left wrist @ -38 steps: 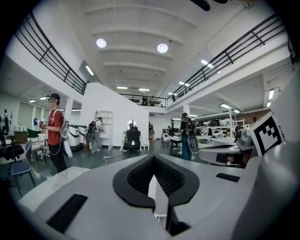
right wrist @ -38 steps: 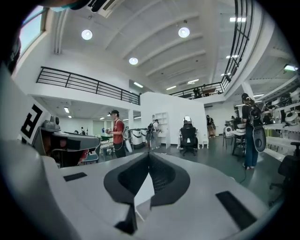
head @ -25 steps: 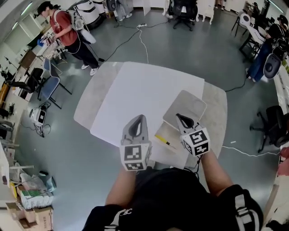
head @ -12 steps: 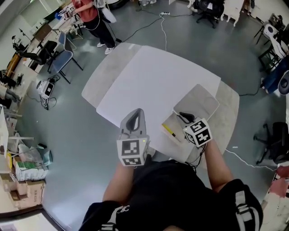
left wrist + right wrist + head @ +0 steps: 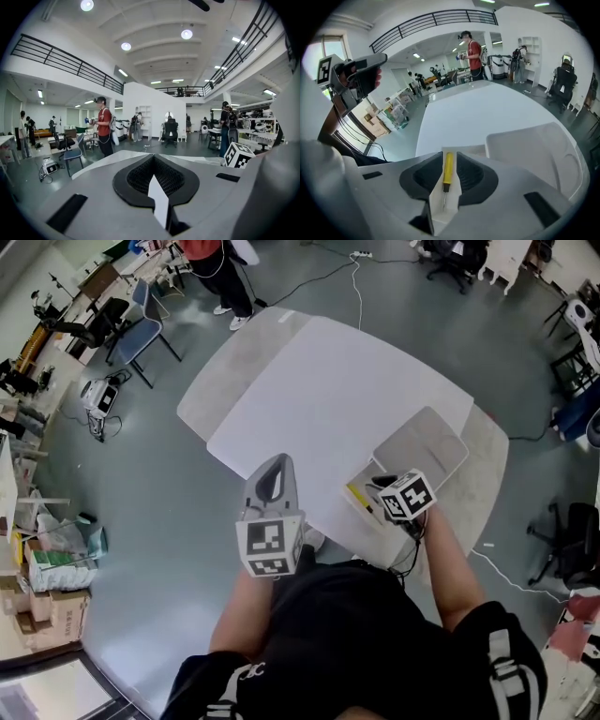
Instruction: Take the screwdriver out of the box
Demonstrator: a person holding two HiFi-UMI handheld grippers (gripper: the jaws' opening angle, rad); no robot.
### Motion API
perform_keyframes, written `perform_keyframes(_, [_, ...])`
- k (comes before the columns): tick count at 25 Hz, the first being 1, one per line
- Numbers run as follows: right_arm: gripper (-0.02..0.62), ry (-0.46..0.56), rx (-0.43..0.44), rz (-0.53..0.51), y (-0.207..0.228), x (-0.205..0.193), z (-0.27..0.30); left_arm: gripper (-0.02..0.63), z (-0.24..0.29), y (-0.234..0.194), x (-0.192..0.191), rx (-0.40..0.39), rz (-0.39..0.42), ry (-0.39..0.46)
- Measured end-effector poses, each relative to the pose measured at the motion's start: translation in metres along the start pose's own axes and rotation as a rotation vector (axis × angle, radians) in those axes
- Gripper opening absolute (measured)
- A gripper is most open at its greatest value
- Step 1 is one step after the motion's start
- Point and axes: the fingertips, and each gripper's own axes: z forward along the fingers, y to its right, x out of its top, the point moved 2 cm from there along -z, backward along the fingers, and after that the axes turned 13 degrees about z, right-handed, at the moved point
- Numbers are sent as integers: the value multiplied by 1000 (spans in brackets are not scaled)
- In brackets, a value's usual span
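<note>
A small white box (image 5: 367, 512) stands open near the front right of the white table (image 5: 319, 399), its lid (image 5: 422, 444) folded back. In it lies a screwdriver (image 5: 357, 495) with a yellow handle. My right gripper (image 5: 379, 486) tilts down over the box and its jaws are opening. In the right gripper view the screwdriver (image 5: 448, 168) shows through the gap of the right gripper (image 5: 449, 154), with neither pad touching it. My left gripper (image 5: 272, 465) hovers at the table's front edge, left of the box, shut and holding nothing; in its own view the left gripper (image 5: 153, 157) points level across the room.
A person in a red top (image 5: 202, 249) stands beyond the table's far left corner, near a blue chair (image 5: 131, 324). Cables (image 5: 356, 268) run over the grey floor. Boxes and bags (image 5: 52, 592) sit at the left. The box lid (image 5: 539, 145) rises right of the jaws.
My right gripper has tipped down toward the box and its jaws have parted. The left gripper has drifted left along the table's front edge.
</note>
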Motion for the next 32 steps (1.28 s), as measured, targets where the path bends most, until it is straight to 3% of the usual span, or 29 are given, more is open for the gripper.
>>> perform_keyframes(8, [64, -158, 0, 14, 4, -21, 35, 12, -2, -16, -6, 21, -6, -11])
perform_keyframes(22, [83, -323, -41, 60, 16, -38, 76, 12, -13, -45, -23, 68, -33, -39])
perform_keyframes(27, [84, -346, -49, 59, 18, -39, 78, 12, -13, -50, -24, 77, -43, -37])
perform_keyframes(32, [130, -337, -101, 51, 22, -38, 76, 12, -11, -53, -25, 80, -62, -27])
